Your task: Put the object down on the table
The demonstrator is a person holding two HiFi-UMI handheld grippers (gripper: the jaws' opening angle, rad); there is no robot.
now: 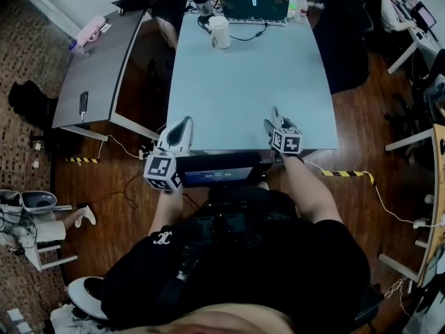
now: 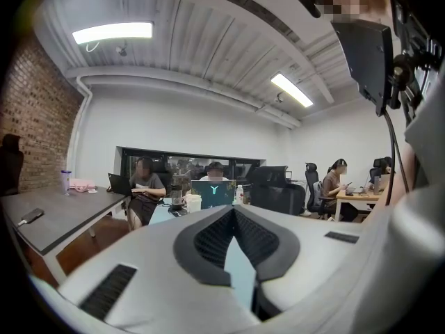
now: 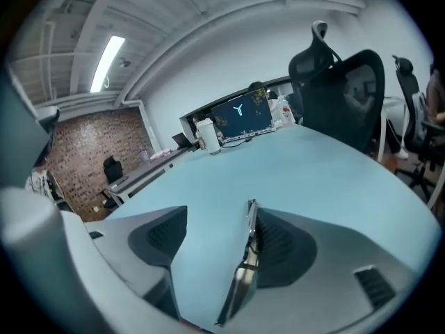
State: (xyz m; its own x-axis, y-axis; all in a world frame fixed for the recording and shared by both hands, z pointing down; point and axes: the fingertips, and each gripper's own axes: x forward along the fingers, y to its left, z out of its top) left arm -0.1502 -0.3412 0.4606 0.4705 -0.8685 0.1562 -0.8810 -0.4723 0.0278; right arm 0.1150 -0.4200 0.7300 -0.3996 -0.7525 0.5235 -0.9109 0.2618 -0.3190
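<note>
A thin, flat metal object [image 3: 245,266] stands edge-on between my right gripper's [image 3: 219,214] jaws. It leans against the right pad [image 3: 278,245], while the left pad [image 3: 163,235] stands well apart from it. Those jaws are open just above the light blue table [image 3: 313,172]. In the head view the right gripper [image 1: 272,120] is over the table's near edge [image 1: 243,82], and I cannot make the metal object out there. My left gripper [image 1: 182,125] is at the near left corner. Its pads [image 2: 233,214] meet at the tips with nothing between them.
At the table's far end sit an open laptop [image 1: 254,7], a white mug [image 1: 220,32] and a cable. A grey table [image 1: 97,68] on the left holds a phone [image 1: 83,101] and a pink pouch [image 1: 90,30]. A black office chair [image 1: 348,40] stands right; people sit beyond.
</note>
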